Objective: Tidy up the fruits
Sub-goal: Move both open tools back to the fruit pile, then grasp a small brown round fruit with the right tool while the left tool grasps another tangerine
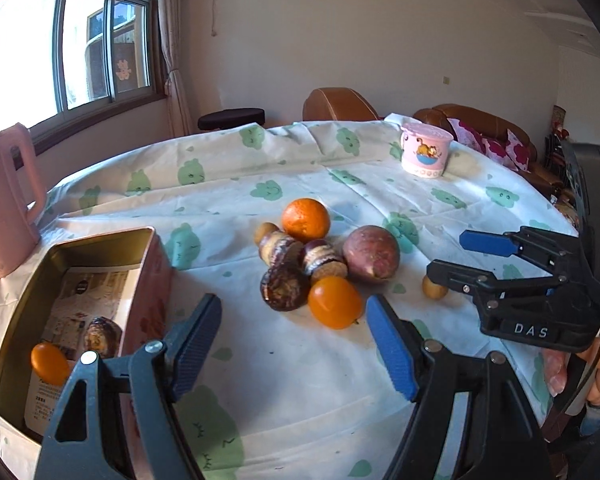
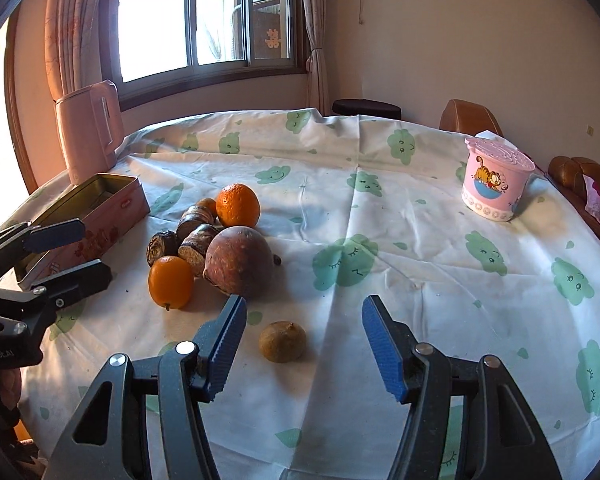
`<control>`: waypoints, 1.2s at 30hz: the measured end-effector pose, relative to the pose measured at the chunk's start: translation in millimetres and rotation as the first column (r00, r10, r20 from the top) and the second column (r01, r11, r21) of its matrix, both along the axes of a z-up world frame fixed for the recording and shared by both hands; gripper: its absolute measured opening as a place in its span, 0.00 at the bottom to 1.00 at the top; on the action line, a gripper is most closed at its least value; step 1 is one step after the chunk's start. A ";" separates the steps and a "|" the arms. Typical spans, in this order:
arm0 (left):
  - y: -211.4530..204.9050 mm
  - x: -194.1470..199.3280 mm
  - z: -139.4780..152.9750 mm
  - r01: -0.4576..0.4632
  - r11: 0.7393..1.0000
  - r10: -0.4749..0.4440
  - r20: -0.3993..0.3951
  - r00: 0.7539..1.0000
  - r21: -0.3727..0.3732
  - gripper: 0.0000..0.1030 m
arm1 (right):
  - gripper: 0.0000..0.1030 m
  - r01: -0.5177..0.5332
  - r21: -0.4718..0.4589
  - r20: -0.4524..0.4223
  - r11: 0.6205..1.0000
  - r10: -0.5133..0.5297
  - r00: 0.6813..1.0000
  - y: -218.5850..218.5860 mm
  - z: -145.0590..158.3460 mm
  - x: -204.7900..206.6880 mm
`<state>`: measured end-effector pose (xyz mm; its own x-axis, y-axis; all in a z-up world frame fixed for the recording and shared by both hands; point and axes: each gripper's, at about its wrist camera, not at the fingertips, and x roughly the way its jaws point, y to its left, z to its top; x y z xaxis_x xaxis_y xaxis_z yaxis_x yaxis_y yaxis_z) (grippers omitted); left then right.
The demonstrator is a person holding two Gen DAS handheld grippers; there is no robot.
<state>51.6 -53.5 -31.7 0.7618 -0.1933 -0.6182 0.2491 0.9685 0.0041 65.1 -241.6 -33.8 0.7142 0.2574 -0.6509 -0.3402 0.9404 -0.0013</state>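
Observation:
A heap of fruit lies mid-table: a big orange (image 1: 306,220), a reddish round fruit (image 1: 371,254), several dark wrinkled fruits (image 1: 280,288) and a small orange fruit (image 1: 334,300). My left gripper (image 1: 294,306) hangs open just short of the heap, nothing between its fingers. Left of it stands the open pink tin (image 1: 156,264), holding a small orange fruit (image 1: 50,362) and a dark fruit (image 1: 100,334). In the right wrist view my right gripper (image 2: 305,306) is open, and a small brown fruit (image 2: 282,341) lies on the cloth between its fingers, untouched. The heap (image 2: 240,262) sits just beyond its left finger.
A pink kettle (image 1: 8,200) stands behind the tin at the table's left edge. A pink lidded cup (image 2: 496,178) stands at the far right. Brown chairs (image 1: 336,104) and a sofa ring the round table. Bare cloth (image 2: 420,260) stretches right of the heap.

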 end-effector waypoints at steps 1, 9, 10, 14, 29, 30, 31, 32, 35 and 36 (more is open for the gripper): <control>-3.6 3.3 -2.6 0.008 1.000 -0.008 -0.015 1.000 0.002 0.74 | 0.56 -0.006 -0.002 -0.003 1.000 0.006 1.000 0.7 -0.7 0.2; -18.7 16.5 -16.3 0.067 0.998 -0.065 -0.117 0.991 0.010 0.54 | 0.45 -0.056 0.037 -0.098 0.998 0.059 0.993 1.7 -12.6 9.0; -19.3 18.5 -17.7 0.071 0.997 -0.070 -0.129 0.989 0.007 0.51 | 0.44 -0.053 0.042 -0.109 0.998 0.057 0.992 1.0 -13.8 10.6; -21.9 25.9 -22.5 0.084 0.996 -0.083 -0.163 0.983 -0.006 0.47 | 0.40 -0.053 0.048 -0.148 0.997 0.059 0.987 0.9 -18.3 15.7; -20.4 33.8 -24.3 0.077 0.996 -0.084 -0.178 0.980 -0.045 0.37 | 0.28 -0.058 0.021 -0.155 0.998 0.060 0.986 4.6 -20.1 16.3; -19.8 33.1 -23.2 0.075 0.996 -0.081 -0.171 0.982 -0.045 0.37 | 0.28 -0.057 0.022 -0.151 0.998 0.060 0.987 4.3 -19.7 16.0; -19.1 32.1 -22.0 0.073 0.996 -0.080 -0.163 0.983 -0.047 0.37 | 0.28 -0.058 0.023 -0.144 0.998 0.061 0.988 4.1 -18.8 14.9; -18.7 31.0 -20.9 0.072 0.996 -0.078 -0.155 0.985 -0.048 0.37 | 0.28 -0.058 0.023 -0.136 0.998 0.061 0.989 4.5 -17.7 13.6; -17.2 27.8 -16.9 0.069 0.996 -0.075 -0.125 0.989 -0.053 0.37 | 0.28 -0.053 0.014 -0.104 0.998 0.055 0.993 4.9 -14.0 9.5; -16.8 26.8 -15.8 0.067 0.996 -0.072 -0.116 0.991 -0.053 0.37 | 0.28 -0.056 0.013 -0.091 0.998 0.057 0.994 5.1 -12.6 7.6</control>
